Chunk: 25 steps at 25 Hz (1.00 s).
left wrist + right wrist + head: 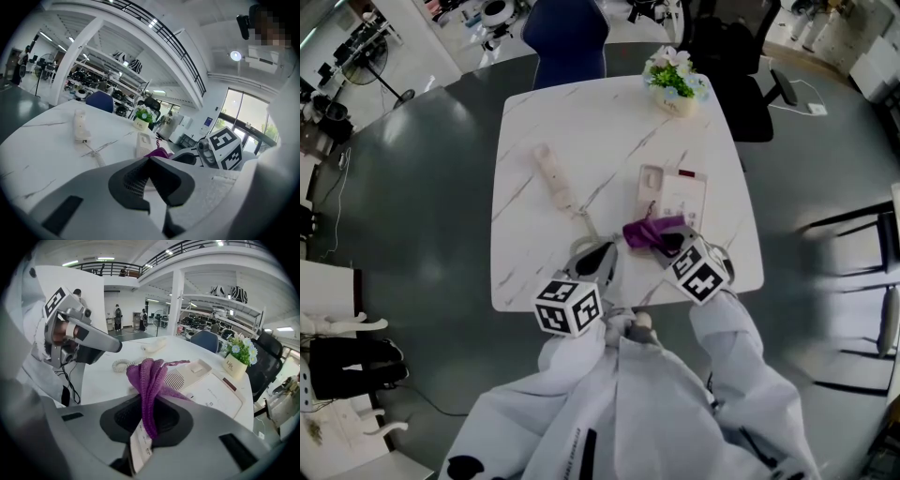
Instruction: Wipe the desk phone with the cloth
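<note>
Two grippers at lower centre: right gripper (149, 427) clamps the purple cloth (149, 376), left gripper (151, 161) closed, empty; unsteadied desk phone (673, 195) may slide when wiped.

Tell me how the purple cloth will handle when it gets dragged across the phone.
Probably floppy: the purple cloth bunches in soft folds where the right claw pinches it. Its knitted weave looks likely to grip rather than slide, and may snag on edges of the phone. It seems light.
</note>
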Each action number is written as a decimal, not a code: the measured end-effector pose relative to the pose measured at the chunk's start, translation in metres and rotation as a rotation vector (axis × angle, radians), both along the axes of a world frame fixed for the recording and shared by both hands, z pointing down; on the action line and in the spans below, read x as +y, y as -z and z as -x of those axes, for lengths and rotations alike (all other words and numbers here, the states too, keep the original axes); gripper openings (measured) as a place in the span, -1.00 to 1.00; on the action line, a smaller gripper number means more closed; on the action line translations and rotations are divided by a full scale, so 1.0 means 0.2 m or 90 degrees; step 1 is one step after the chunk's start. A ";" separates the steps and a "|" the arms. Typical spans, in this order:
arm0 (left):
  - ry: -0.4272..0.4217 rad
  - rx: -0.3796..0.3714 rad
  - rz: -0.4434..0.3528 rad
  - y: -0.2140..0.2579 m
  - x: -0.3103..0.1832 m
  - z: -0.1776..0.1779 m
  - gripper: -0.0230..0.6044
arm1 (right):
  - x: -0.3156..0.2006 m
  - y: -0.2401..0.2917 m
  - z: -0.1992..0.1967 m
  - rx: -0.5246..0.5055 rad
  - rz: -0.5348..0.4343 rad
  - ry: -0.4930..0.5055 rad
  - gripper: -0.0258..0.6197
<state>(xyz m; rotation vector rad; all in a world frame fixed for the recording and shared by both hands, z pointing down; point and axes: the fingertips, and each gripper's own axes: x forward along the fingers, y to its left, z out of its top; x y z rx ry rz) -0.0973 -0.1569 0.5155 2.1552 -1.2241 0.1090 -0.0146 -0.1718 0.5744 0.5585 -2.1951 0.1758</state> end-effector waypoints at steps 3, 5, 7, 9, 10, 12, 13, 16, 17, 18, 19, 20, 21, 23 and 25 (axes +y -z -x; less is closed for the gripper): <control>0.000 0.000 0.000 0.00 0.02 -0.01 -0.94 | 0.03 -0.01 0.00 0.001 0.007 0.005 -0.79; 0.001 0.001 0.000 0.01 0.03 -0.01 -0.94 | 0.05 -0.01 0.00 0.001 0.011 0.008 -0.79; 0.001 0.001 0.000 0.01 0.04 -0.02 -0.93 | 0.07 -0.02 0.00 0.001 0.014 0.010 -0.79; 0.001 0.001 0.000 0.01 0.05 -0.02 -0.94 | 0.09 -0.02 0.00 0.001 0.015 0.010 -0.79; 0.001 0.001 0.000 0.01 0.06 -0.02 -0.94 | 0.09 -0.02 0.00 0.001 0.016 0.011 -0.79; 0.002 0.001 -0.001 0.01 0.07 -0.02 -0.94 | 0.10 -0.02 0.00 0.002 0.017 0.012 -0.79; 0.003 0.001 -0.002 0.01 0.08 -0.02 -0.94 | 0.11 -0.03 0.00 0.002 0.017 0.013 -0.79; 0.006 0.001 -0.002 0.01 0.09 -0.02 -0.94 | 0.12 -0.03 0.00 0.003 0.020 0.015 -0.79; 0.007 0.001 -0.002 0.01 0.09 -0.02 -0.93 | 0.13 -0.03 0.00 0.003 0.021 0.016 -0.79; 0.008 0.001 -0.003 0.01 0.10 -0.02 -0.94 | 0.14 -0.04 0.00 0.003 0.023 0.017 -0.80; 0.010 0.000 -0.004 0.02 0.10 -0.02 -0.94 | 0.14 -0.04 0.00 0.004 0.024 0.019 -0.80; 0.011 0.000 -0.005 0.02 0.11 -0.02 -0.94 | 0.15 -0.04 0.00 0.004 0.025 0.020 -0.79; 0.012 0.000 -0.006 0.02 0.11 -0.01 -0.94 | 0.16 -0.04 -0.01 0.004 0.027 0.021 -0.80; 0.014 0.000 -0.009 0.03 0.12 -0.01 -0.94 | 0.18 -0.05 -0.01 0.004 0.028 0.022 -0.79; 0.014 0.000 -0.011 0.03 0.13 -0.02 -0.94 | 0.20 -0.05 -0.01 0.002 0.029 0.021 -0.79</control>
